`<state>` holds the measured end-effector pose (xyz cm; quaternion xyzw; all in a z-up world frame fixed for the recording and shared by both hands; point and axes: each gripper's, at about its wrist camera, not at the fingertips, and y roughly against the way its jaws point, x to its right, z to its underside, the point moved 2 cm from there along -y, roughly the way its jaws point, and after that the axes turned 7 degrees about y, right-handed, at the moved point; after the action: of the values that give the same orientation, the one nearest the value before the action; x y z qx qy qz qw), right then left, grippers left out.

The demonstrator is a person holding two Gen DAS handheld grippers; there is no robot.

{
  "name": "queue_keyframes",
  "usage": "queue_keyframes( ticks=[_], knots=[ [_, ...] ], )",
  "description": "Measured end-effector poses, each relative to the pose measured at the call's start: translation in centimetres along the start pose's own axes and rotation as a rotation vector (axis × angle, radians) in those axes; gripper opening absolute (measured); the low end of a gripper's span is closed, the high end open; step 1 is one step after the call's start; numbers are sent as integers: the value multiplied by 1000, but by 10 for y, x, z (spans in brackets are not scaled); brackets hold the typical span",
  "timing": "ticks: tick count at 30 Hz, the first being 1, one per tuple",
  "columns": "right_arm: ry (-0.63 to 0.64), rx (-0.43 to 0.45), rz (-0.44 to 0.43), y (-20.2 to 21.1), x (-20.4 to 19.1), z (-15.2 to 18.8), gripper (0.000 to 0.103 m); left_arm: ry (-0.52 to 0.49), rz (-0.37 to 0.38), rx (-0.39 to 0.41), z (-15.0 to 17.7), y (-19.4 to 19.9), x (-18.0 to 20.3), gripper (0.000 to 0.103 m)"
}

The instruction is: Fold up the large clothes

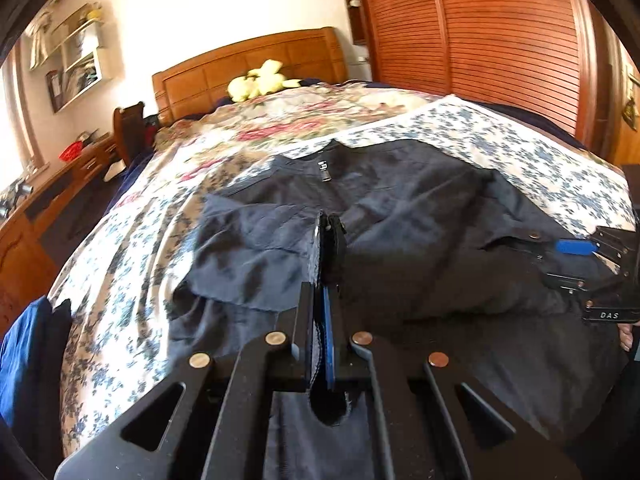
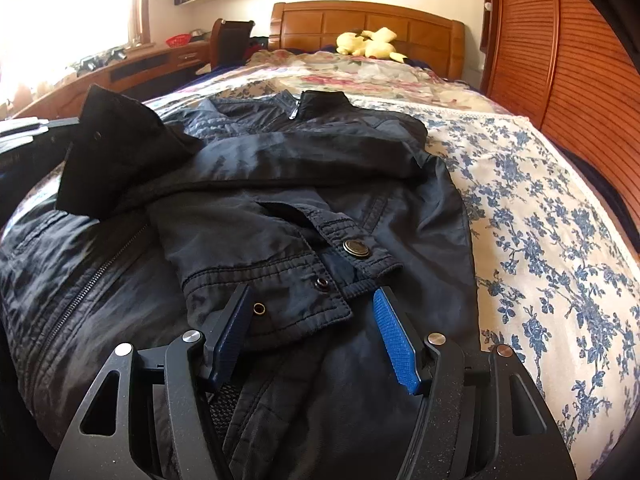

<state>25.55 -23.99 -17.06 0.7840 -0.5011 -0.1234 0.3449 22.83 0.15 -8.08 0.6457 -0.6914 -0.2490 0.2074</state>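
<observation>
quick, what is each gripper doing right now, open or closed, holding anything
Left gripper: closed on a fold of the dark navy zip-up jacket.
Right gripper: open, its blue pads either side of the jacket's snap-button cuff, gripping nothing.

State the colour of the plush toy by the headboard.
Pale yellow; the plush toy shows best in the right wrist view.

Daylight interior, both views. Window (image 2: 72, 4) at upper left of right wrist view blown out to white; glare washes the desk (image 2: 132, 66) below it. Dark jacket (image 2: 300, 184) underexposed, sheen on folds. Strong fisheye bending, black vignette at corners. Left wrist view slightly soft, motion-blurred.
</observation>
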Motion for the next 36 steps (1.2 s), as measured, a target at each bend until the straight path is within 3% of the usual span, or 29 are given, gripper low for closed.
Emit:
queue_keyframes(
  ticks=[4, 9, 18, 29, 36],
  knots=[
    [11, 1, 16, -1, -2, 0, 64, 27, -33, -6, 8, 5, -22, 3],
    [12, -6, 18, -5, -2, 0, 64, 61, -22, -19, 20, 15, -39, 6],
    [-69, 39, -47, -4, 12, 10, 64, 95, 20, -31, 59, 45, -64, 37],
    [-63, -5, -2, -1, 12, 8, 64, 145, -40, -94, 111, 61, -98, 39],
    [-56, -34, 31, 27, 23, 13, 64, 177, -60, -100, 129, 69, -112, 39]
  ],
)
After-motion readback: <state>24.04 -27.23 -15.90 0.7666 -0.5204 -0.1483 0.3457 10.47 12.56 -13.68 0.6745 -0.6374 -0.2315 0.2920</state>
